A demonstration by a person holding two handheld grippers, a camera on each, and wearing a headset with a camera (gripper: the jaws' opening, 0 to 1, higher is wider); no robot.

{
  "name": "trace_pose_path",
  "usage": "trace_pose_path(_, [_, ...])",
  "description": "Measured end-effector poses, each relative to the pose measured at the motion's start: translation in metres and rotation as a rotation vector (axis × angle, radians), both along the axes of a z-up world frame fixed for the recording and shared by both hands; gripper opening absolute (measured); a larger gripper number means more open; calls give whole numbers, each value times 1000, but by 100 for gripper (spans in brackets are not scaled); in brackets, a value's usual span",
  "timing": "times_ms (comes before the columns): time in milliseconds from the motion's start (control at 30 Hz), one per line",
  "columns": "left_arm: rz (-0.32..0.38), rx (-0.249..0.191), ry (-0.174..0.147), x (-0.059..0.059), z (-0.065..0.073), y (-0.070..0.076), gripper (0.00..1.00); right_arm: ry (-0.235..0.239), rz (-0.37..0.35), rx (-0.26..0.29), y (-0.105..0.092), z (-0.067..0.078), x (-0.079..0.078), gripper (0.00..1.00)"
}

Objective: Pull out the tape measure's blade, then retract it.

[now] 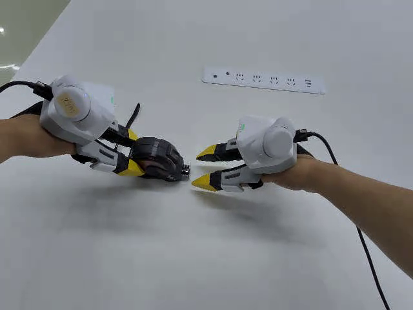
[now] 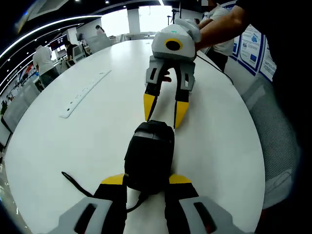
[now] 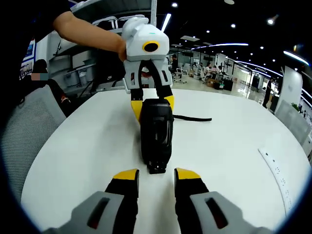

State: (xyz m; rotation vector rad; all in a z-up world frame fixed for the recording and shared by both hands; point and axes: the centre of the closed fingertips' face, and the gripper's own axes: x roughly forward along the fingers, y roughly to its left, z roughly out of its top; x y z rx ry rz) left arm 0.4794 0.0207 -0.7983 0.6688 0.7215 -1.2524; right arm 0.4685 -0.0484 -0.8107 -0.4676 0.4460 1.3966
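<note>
A black tape measure [image 1: 157,159] rests on the white table, its blade tip [image 1: 186,170] facing right and the blade inside the case. My left gripper [image 1: 132,152] is shut on the case's rear; the left gripper view shows the tape measure [image 2: 149,156] between the yellow fingertips [image 2: 113,179]. My right gripper [image 1: 206,168] stands open just right of the blade tip, not touching it. In the right gripper view the tape measure [image 3: 156,132] lies just ahead of my open right gripper [image 3: 156,174], the blade tip [image 3: 156,169] between the yellow tips. A black wrist strap [image 3: 192,118] trails from the case.
A white power strip [image 1: 263,80] lies flat at the far side of the table. A black cable [image 1: 361,239] runs from the right gripper along the person's arm. In the gripper views, office chairs and people stand beyond the table edge.
</note>
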Motion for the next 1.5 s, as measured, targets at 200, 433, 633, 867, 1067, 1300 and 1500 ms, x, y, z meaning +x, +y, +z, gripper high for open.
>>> trace_pose_path(200, [1,-3,3,0,0,0,26,-7,28,-22,5,-4,1,24])
trace_pose_path(433, [5,-7,10,0,-1,0,26,-3,55,-53,13,-13,0,20])
trace_pose_path(633, [12,-13,21,0,-1,1,26,-16,59,-82,15,-16,2,15])
trace_pose_path(867, [20,-17,18,0,-1,1,26,5,62,-90,14,-16,1,13])
trace_pose_path(1067, [23,-20,19,-1,-1,1,26,-14,76,-117,14,-17,1,12])
trace_pose_path(1300, [26,-26,25,-1,-1,2,26,-20,80,-123,13,-16,1,12])
trace_pose_path(1500, [30,-28,29,-1,-1,2,26,-22,82,-127,13,-15,1,12])
